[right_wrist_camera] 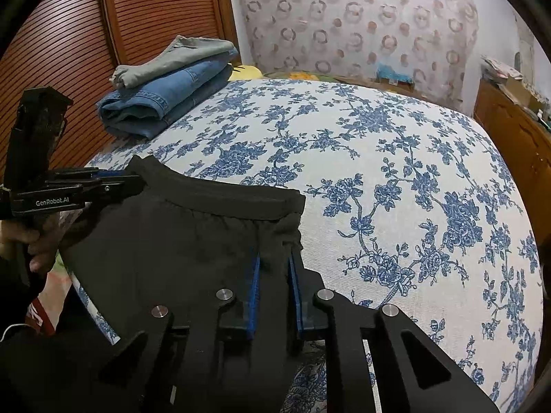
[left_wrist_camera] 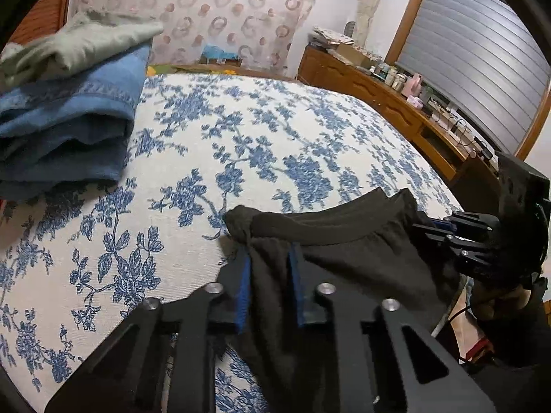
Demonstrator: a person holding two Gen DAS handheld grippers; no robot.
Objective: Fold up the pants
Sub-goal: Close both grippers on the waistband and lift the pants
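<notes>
Black pants lie at the near edge of the bed, elastic waistband facing the far side. In the left wrist view my left gripper is shut on the waistband's left corner, dark cloth bunched between its blue pads. My right gripper clamps the opposite corner at the right. The right wrist view shows the same pants: my right gripper is shut on the right corner of the waistband. My left gripper pinches the far left corner, held by a hand.
A stack of folded clothes, blue jeans under a grey-green garment, sits at the bed's far left. The blue floral bedcover stretches beyond the pants. A cluttered wooden desk runs along the right, slatted wooden doors stand at the left.
</notes>
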